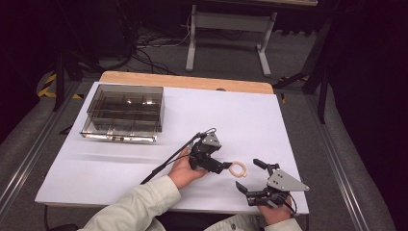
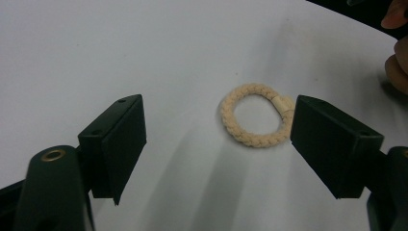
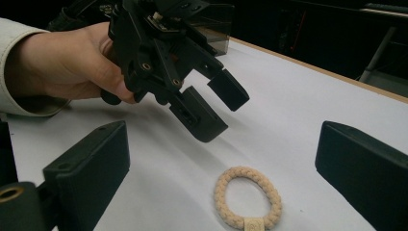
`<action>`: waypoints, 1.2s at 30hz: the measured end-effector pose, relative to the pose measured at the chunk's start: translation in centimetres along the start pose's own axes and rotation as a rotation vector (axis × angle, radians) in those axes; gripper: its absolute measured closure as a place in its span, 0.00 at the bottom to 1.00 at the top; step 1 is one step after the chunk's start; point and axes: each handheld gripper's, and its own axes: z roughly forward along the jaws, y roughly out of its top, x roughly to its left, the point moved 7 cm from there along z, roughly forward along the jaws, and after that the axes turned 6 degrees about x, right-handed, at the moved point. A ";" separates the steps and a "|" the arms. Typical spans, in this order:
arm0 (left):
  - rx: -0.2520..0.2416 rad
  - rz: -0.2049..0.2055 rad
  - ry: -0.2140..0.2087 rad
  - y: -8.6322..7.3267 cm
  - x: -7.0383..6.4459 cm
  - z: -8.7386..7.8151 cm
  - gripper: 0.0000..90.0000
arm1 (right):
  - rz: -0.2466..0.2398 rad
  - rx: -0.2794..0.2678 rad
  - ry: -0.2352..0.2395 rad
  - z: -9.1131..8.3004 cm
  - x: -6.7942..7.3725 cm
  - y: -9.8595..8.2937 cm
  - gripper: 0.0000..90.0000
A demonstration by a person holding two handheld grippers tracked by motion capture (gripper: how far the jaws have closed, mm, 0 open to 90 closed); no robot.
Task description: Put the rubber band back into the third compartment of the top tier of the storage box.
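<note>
A cream braided hair tie (image 1: 232,169) lies flat on the white table top (image 1: 120,163), near the front right. My left gripper (image 1: 225,166) is open and tilted down, its tips just left of the tie and above it. In the left gripper view the tie (image 2: 250,140) lies ahead between the spread jaws of the left gripper (image 2: 217,126), close to the right-hand one. My right gripper (image 1: 250,176) is open at the front edge and faces the tie. In the right gripper view the tie (image 3: 219,193) lies between the jaws of the right gripper (image 3: 221,149), with the left gripper (image 3: 222,111) hovering behind it.
A smoky clear compartment box (image 1: 124,113) stands at the back left of the table. A wooden edge (image 1: 183,80) runs along the far side. Beyond it are a metal stand (image 1: 231,29) and floor cables (image 1: 144,48).
</note>
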 end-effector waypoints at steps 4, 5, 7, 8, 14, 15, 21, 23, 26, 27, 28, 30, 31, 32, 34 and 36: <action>0.007 0.001 0.001 0.1 -0.1 0.6 0.25 | -0.001 0.000 0.000 0.0 0.0 0.0 0.06; 0.013 -0.001 0.002 0.1 -0.1 0.8 0.26 | -0.001 0.000 0.000 0.0 0.0 0.0 0.06; 0.014 0.002 0.005 0.1 -0.2 1.3 0.27 | -0.002 0.000 0.001 0.0 0.0 0.0 0.06; 0.018 -0.001 0.003 0.1 -0.3 1.5 0.27 | 0.002 0.003 0.001 0.0 0.0 0.0 0.06; 0.031 0.008 0.008 0.0 -0.6 2.3 0.30 | -0.001 0.001 -0.001 -0.1 0.0 0.0 0.06; 0.034 0.011 0.009 0.0 -0.5 2.5 0.30 | -0.001 0.001 -0.001 -0.1 0.0 0.0 0.06; 0.050 0.016 0.025 -0.1 -0.5 2.9 0.34 | 0.000 0.005 -0.001 0.0 0.0 0.0 0.06; 0.054 0.018 0.035 -0.1 -0.5 2.9 0.36 | -0.002 0.005 -0.001 0.0 0.0 0.0 0.06; 0.058 0.004 0.032 -0.1 -0.5 3.1 0.40 | -0.001 0.006 0.000 0.0 0.0 0.0 0.06; 0.060 0.006 0.035 -0.1 -0.4 3.1 0.42 | -0.001 0.006 0.001 0.0 0.1 0.0 0.06; 0.066 0.009 0.042 -0.1 -0.4 3.1 0.44 | -0.005 0.003 0.002 0.1 0.1 0.0 0.06; 0.074 0.019 0.042 -0.2 -0.5 3.2 0.49 | -0.007 0.006 -0.002 0.1 0.0 0.0 0.06; 0.083 0.025 0.046 -0.2 -0.6 3.3 0.51 | -0.003 0.007 0.000 0.1 0.0 -0.1 0.06; 0.087 0.024 0.051 -0.2 -0.6 3.4 0.52 | -0.003 0.007 0.000 0.1 0.0 -0.1 0.06; 0.096 0.028 0.049 -0.2 -0.8 3.4 0.55 | -0.004 0.007 0.000 0.1 0.0 -0.1 0.06; 0.099 0.033 0.055 -0.3 -0.8 3.4 0.58 | -0.003 0.008 0.000 0.1 0.0 -0.1 0.06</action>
